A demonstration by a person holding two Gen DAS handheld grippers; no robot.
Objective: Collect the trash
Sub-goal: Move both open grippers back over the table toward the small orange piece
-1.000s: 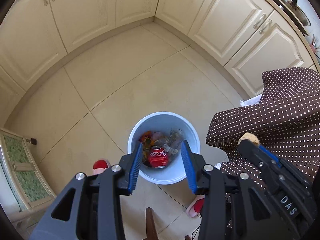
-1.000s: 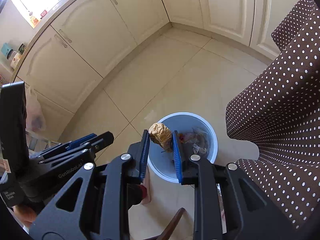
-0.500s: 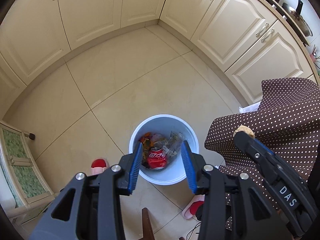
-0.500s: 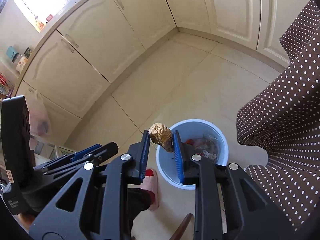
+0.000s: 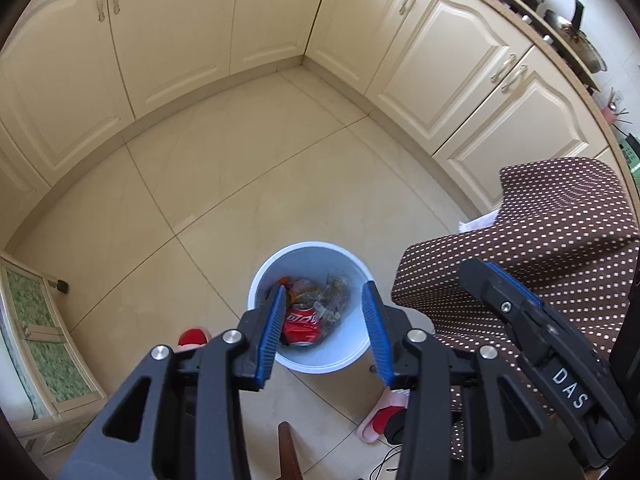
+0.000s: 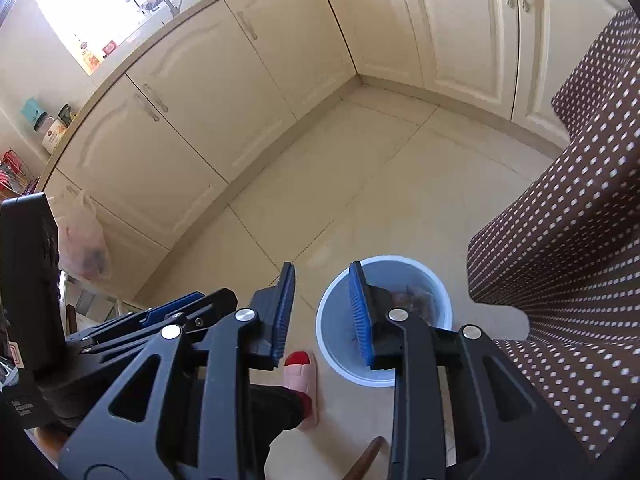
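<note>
A white trash bin (image 5: 264, 280) stands on the tiled floor below both grippers; it also shows in the right wrist view (image 6: 436, 280). It holds a crushed red can (image 5: 302, 322) and several wrappers. My left gripper (image 5: 325, 300) is open and empty high above the bin. My right gripper (image 6: 322, 280) is open and empty above the bin's left rim; it also shows at the right of the left wrist view (image 5: 500, 284). The brown lump that it held is out of sight.
A table under a brown dotted cloth (image 5: 552, 232) stands right of the bin. Cream cabinets (image 5: 168, 40) line the walls. The person's red-toed slippers (image 6: 298, 372) stand beside the bin. A plastic bag (image 6: 80, 248) hangs at the left.
My right gripper has opened and the brown lump has left its jaws. Both grippers have risen, so the bin looks smaller.
</note>
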